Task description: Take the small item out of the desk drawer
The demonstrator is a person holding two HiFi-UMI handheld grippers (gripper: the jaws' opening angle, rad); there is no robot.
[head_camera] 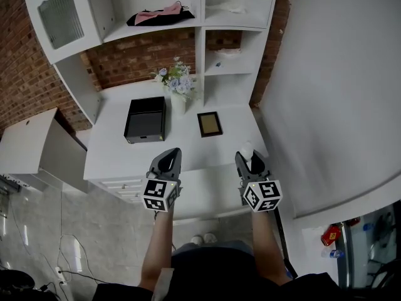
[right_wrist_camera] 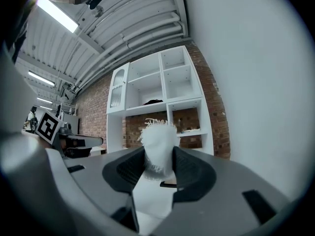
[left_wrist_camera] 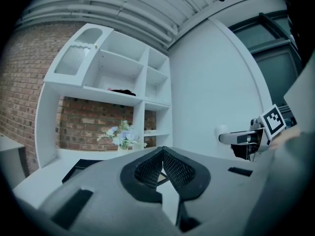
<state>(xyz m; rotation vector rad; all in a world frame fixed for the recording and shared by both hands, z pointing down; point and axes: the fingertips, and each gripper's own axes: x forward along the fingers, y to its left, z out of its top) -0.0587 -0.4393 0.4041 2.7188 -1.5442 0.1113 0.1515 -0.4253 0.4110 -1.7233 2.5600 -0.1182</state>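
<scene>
My right gripper [head_camera: 249,160] is shut on a small white fluffy item [head_camera: 248,150] and holds it above the white desk [head_camera: 113,155] near its front right. In the right gripper view the item [right_wrist_camera: 158,142] stands pinched between the two black pads [right_wrist_camera: 189,168], its frayed top poking above them. My left gripper [head_camera: 170,158] hovers level with it over the desk's front edge. Its jaws are shut with nothing between them, and the meshed pads [left_wrist_camera: 176,168] meet at the tips. White drawer fronts [head_camera: 122,185] show under the desk's front left.
On the desk lie a black box [head_camera: 145,119], a dark framed tablet [head_camera: 209,123] and a vase of pale flowers [head_camera: 177,83]. White shelves [head_camera: 229,46] rise behind against the brick wall. A large white panel [head_camera: 338,93] stands close on the right.
</scene>
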